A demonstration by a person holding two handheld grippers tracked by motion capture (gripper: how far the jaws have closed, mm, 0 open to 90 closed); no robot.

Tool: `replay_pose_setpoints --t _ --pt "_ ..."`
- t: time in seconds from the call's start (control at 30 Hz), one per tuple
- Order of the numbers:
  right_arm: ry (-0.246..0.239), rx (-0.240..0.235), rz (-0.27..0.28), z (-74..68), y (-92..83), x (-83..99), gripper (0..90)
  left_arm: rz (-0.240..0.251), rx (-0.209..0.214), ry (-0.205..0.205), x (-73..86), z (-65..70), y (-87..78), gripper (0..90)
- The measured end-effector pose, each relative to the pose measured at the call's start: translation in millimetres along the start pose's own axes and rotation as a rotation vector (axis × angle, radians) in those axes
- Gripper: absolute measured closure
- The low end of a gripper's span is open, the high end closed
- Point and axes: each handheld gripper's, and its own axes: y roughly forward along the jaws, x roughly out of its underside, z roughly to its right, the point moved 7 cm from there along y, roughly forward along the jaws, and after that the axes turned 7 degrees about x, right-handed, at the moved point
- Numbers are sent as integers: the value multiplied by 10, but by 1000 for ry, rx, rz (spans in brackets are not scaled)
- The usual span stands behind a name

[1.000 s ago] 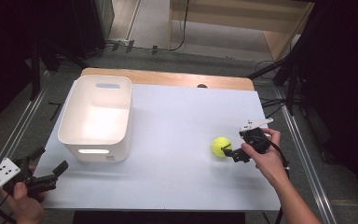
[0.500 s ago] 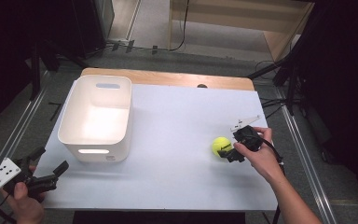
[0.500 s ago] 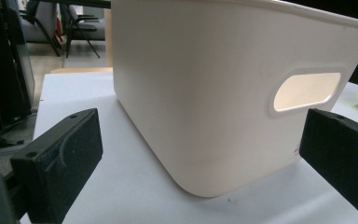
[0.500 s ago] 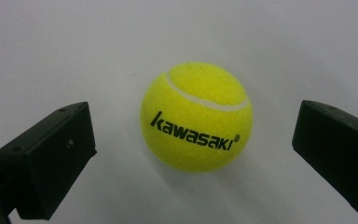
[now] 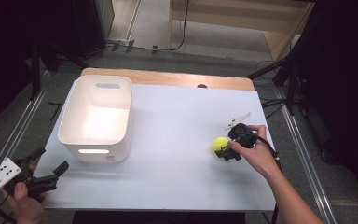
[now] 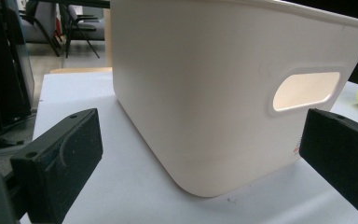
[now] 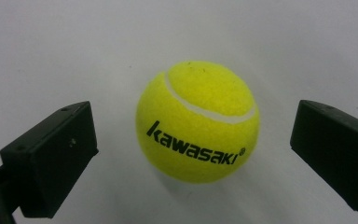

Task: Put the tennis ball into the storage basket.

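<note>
Right gripper [image 7: 193,140] jaws spread wide around tennis ball [image 7: 197,121], no contact; off-centre squeeze could roll it right off table [image 5: 177,116]; left gripper [image 5: 51,173] open, idle near bin [image 5: 98,116].

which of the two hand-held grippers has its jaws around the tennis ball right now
The right hand-held gripper: its open jaws flank the yellow tennis ball without touching it. The left hand-held gripper sits open near the table's corner, facing the white bin.

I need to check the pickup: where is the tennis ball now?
In the high view the tennis ball lies on the white table, right side, just ahead of the open right claw, far from the white bin.
</note>
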Motion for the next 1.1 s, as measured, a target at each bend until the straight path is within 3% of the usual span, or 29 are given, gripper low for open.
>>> replay_pose_setpoints --t 0.1,0.17,0.5,0.57,0.6,1.1 --pt "-5 -7 -14 11 21 -7 7 0 0 0 0 1 0 0" --pt "3 12 -19 17 32 -12 127 0 1 1 0 1 0 0" --pt "-5 8 -70 -15 113 -4 129 -2 0 1 1 2 0 0" --pt "-4 9 -75 -13 125 -5 152 -1 2 -1 0 3 1 0" --pt "8 16 -78 -7 130 -8 217 -1 3 -1 0 4 2 0" --pt "11 22 -93 -1 172 -19 216 -2 3 -1 0 4 2 0"
